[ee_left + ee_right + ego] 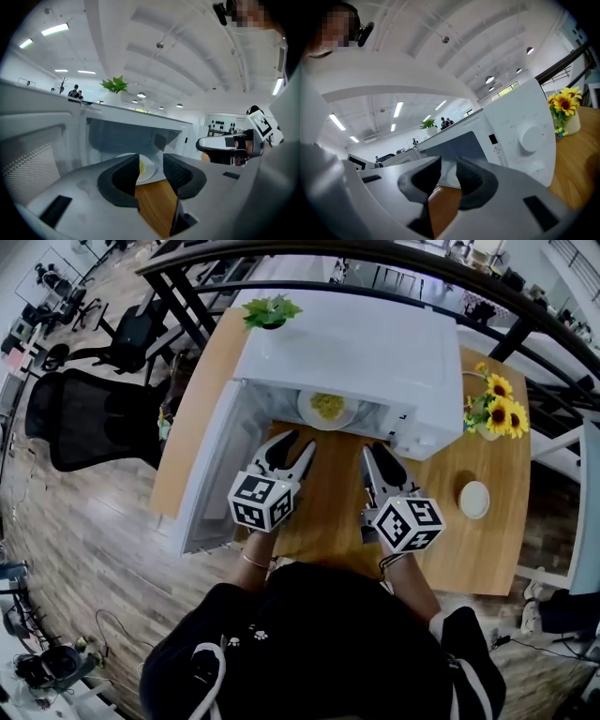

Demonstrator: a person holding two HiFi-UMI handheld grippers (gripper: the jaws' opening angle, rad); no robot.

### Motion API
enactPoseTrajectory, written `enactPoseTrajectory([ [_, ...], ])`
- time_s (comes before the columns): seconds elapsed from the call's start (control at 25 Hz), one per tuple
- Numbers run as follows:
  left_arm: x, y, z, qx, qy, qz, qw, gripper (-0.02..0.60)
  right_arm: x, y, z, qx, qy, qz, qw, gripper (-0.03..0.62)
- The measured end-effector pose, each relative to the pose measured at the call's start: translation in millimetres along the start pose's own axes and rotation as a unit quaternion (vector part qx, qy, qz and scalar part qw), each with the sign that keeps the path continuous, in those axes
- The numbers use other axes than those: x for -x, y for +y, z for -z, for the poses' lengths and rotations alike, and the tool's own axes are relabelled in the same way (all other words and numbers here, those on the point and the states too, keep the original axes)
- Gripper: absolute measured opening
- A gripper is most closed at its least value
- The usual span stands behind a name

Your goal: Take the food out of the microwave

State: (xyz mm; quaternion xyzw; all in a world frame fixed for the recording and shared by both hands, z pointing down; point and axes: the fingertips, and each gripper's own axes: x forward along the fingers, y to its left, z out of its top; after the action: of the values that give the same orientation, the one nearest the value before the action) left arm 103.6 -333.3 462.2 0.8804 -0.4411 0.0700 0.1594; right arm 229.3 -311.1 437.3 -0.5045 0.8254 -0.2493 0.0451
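One wooden table [487, 545] carries everything. On it stands one white microwave [375, 352] with its one door [211, 465] swung fully open to the left. On the wood floor to the left, two black office chairs [89, 418] can be made out near the table.

One person in a black top [328, 643] stands at the table's near edge with two grippers, each bearing one marker cube.

- The left gripper [298, 444] points into the open cavity. Its two jaws stand partly apart with nothing gripped; in the left gripper view only bare table and the plate show through the gap.
- The right gripper [377, 451] is just beside it, in front of the cavity's right half. Its two jaws are also apart, by a narrower gap, and hold nothing.

One potted green plant [270, 311] sits on top of the microwave at its back left corner. One vase of sunflowers [495, 409], showing at least three yellow blooms, stands right of the microwave.

One white plate [309, 416] lies inside the cavity, untouched. One small white dish [474, 500] sits on the table near its right edge. One heap of yellow food [328, 405] lies on the plate. One round dial [532, 137] shows on the control panel.
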Motion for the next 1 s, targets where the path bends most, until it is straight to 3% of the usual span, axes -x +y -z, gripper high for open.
enactPoseTrajectory([
  [0.16, -22, 22, 14, 0.027, 0.022, -0.002, 0.9994, 0.173, -23, -10, 12, -0.011, 0.015, 0.028, 0.999, 0.104],
  [0.44, -55, 48, 32, 0.056, 0.042, -0.006, 0.9975, 0.193, -62, -26, 29, -0.01, 0.033, 0.057, 0.998, 0.126],
  [1.0, -92, 89, 59, 0.069, 0.072, -0.034, 0.9944, 0.207, -119, -56, 64, -0.005, 0.077, 0.109, 0.991, 0.169],
])
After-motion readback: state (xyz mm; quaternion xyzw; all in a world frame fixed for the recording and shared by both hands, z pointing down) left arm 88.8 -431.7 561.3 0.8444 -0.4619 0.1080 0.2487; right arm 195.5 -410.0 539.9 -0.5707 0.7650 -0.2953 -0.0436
